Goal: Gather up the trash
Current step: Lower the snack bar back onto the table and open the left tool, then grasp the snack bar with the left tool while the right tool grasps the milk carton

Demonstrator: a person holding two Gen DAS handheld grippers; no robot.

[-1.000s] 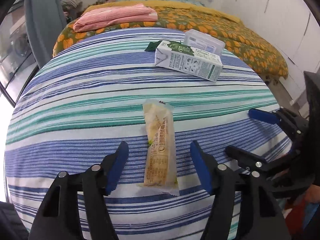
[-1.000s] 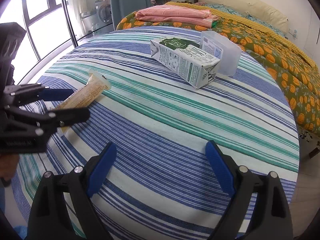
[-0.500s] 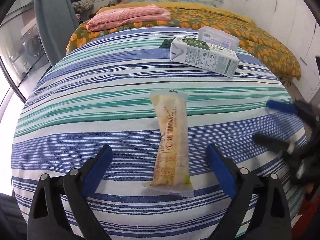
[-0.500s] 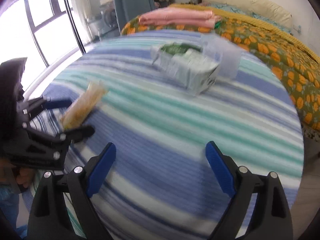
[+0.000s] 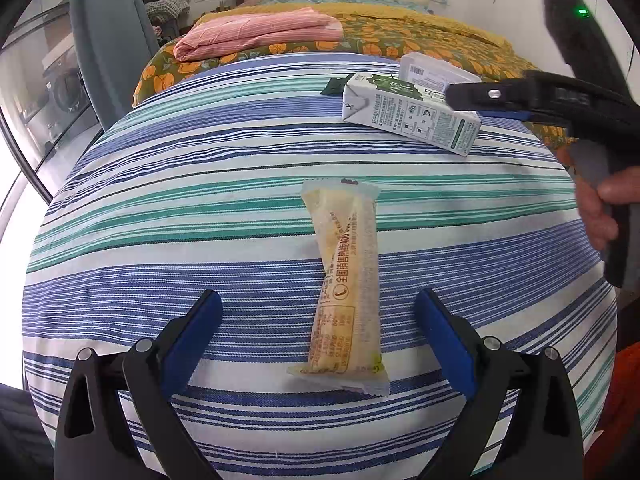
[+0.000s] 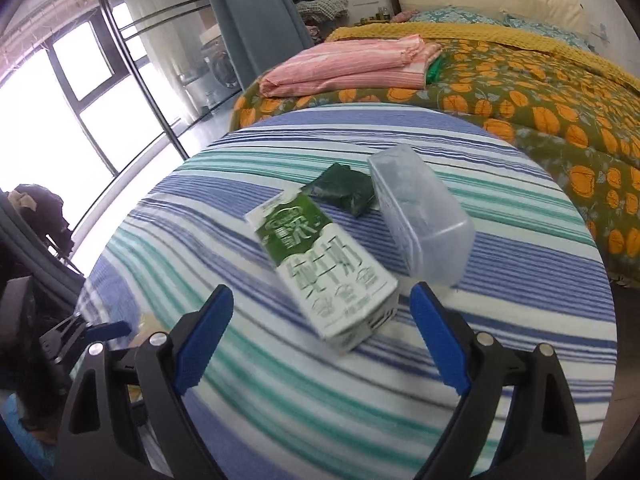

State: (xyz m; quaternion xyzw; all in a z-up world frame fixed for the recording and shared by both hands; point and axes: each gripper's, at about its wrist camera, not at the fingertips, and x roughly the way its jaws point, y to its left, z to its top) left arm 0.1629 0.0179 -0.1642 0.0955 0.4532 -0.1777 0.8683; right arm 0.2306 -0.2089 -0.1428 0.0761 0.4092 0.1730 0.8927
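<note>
Left gripper (image 5: pixel 318 334): released, straddling yellow wrapper (image 5: pixel 348 288), ungrasped.
Right gripper (image 6: pixel 320 330): released; milk carton (image 6: pixel 324 264) at 12 o'clock.
Progress: nothing collected yet.

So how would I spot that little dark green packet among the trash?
Find the round table with the blue-and-green striped cloth. Near its bed side lie a green-and-white milk carton and a clear plastic box. The crumpled dark green foil packet sits between their far ends, the smallest and darkest thing there.

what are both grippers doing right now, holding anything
Left gripper: jaws open, holding nothing, yellow snack wrapper lying between them.
Right gripper: jaws open, holding nothing, near the milk carton.
</note>
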